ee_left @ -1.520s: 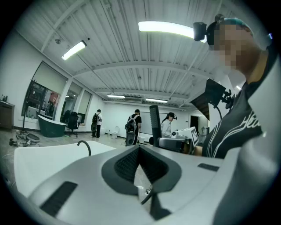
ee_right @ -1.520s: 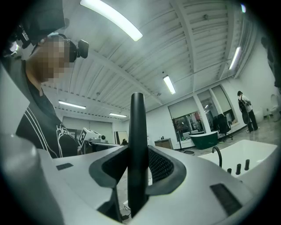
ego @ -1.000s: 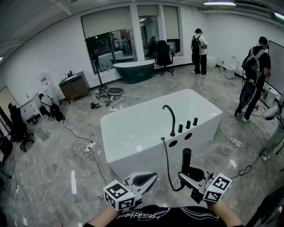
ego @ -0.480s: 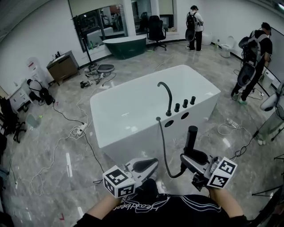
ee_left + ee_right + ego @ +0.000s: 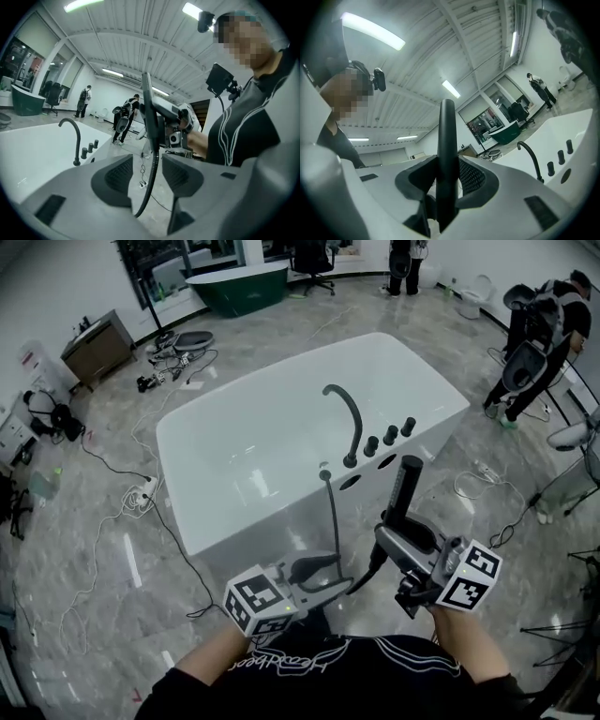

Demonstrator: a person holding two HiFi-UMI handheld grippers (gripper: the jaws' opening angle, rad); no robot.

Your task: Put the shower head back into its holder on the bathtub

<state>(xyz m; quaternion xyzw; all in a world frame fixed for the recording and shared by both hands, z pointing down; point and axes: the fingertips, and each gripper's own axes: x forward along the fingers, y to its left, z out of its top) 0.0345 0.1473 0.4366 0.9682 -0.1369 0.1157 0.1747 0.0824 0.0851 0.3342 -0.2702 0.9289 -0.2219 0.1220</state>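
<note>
While you stand at the near side of the white bathtub (image 5: pixel 234 474), your right gripper (image 5: pixel 392 538) has its jaws closed on the lower part of the black shower head (image 5: pixel 407 486). The right gripper view confirms this: both pads press against the shaft of the shower head (image 5: pixel 447 136), which rises straight up out of the right gripper (image 5: pixel 446 174). In the head view the shower head stands near upright, tilted slightly, over the floor just beside the tub's outer wall and clear of the deck.

Your left gripper (image 5: pixel 330 576) has its jaws parted. The black hose (image 5: pixel 152 180) runs through the gap of the left gripper (image 5: pixel 147 164) and is not clamped; whether it brushes a pad cannot be told.

From the shower head's lower end the hose (image 5: pixel 334 521) loops down past the left gripper and climbs to the tub deck, where it enters beside the curved black faucet (image 5: pixel 345 418). Two dark openings (image 5: pixel 386 462) lie in the deck in front of three black knobs (image 5: pixel 389 435). The shower head sits in neither opening.

A person (image 5: pixel 539 324) bends over at the far right of the room.
</note>
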